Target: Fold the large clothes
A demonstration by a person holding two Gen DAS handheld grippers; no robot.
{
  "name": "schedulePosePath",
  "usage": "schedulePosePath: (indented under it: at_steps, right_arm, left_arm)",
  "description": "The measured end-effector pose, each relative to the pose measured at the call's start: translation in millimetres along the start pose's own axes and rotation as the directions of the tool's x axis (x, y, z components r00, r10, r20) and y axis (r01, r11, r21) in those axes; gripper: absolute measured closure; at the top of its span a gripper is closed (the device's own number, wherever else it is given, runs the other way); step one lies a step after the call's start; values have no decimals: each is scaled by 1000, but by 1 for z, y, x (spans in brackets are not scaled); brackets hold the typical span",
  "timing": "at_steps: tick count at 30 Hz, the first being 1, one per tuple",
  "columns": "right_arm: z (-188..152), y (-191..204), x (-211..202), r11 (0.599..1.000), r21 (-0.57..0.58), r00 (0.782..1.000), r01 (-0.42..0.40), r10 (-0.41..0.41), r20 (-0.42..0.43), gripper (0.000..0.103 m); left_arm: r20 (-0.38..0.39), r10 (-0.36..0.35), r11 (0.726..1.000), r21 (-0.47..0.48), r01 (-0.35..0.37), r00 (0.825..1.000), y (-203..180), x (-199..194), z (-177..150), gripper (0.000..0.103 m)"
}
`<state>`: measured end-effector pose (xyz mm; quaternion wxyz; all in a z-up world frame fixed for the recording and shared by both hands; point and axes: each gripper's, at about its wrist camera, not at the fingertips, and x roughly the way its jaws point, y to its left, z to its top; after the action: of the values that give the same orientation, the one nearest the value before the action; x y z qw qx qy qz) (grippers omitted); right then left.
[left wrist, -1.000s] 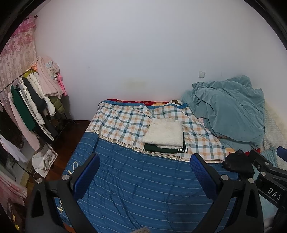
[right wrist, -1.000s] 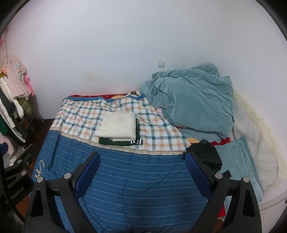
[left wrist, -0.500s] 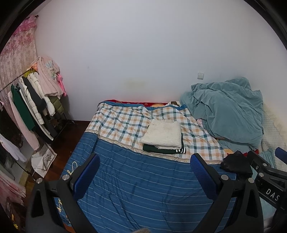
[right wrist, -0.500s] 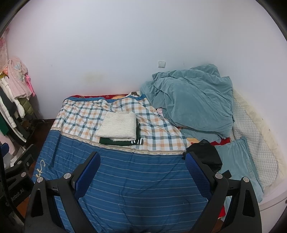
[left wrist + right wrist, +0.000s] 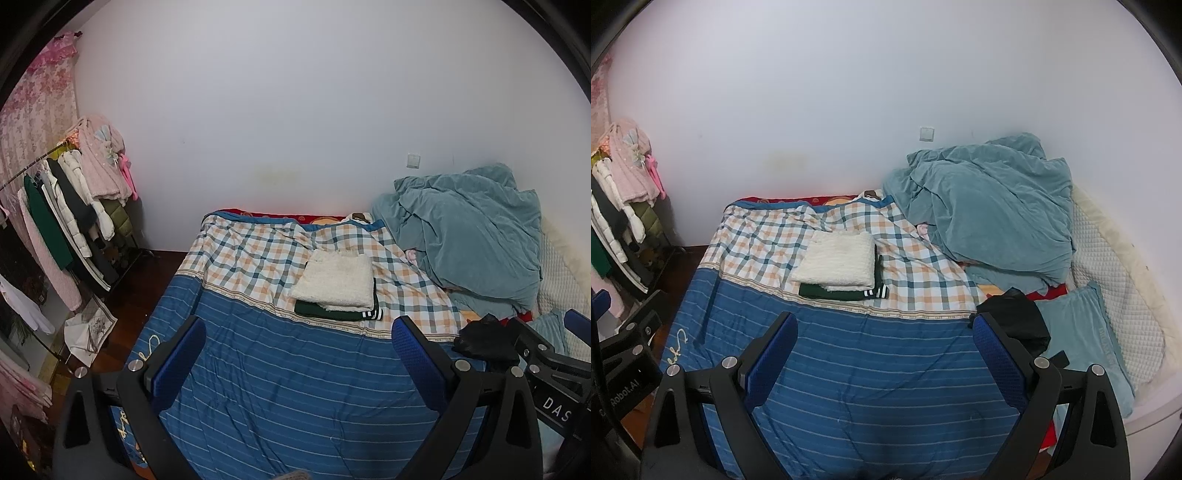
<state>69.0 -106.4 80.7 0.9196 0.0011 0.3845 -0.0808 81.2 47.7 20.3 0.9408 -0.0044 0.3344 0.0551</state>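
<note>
A folded white fuzzy garment [image 5: 334, 282] [image 5: 836, 260] lies on a folded dark green garment with a striped cuff [image 5: 334, 314] [image 5: 842, 293], stacked on the checked part of the bed cover. A crumpled black garment [image 5: 1015, 319] [image 5: 484, 339] lies at the right side of the bed, partly hidden behind a finger in the right wrist view. My left gripper [image 5: 299, 354] is open and empty above the blue striped cover [image 5: 295, 387]. My right gripper [image 5: 884, 349] is open and empty above the same cover [image 5: 871, 376].
A heap of teal blanket [image 5: 993, 206] fills the back right of the bed, with a teal pillow [image 5: 1082, 332] and a white quilted pad [image 5: 1115, 288] beside it. A rack of hanging clothes [image 5: 70, 206] stands on the left, over the dark floor.
Both views have shifted slightly; the bed and stack sit a little lower in the left view. Nothing on the bed has moved and both grippers stay open.
</note>
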Motion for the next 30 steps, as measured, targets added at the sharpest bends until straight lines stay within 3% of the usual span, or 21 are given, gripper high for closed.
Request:
schedulePosePath:
  at_steps: [30]
  right_arm:
    - [6, 15, 0, 1000, 0, 1000, 3, -3, 13, 6]
  left_arm:
    - [5, 0, 1000, -3, 0, 1000, 1, 1, 4, 0]
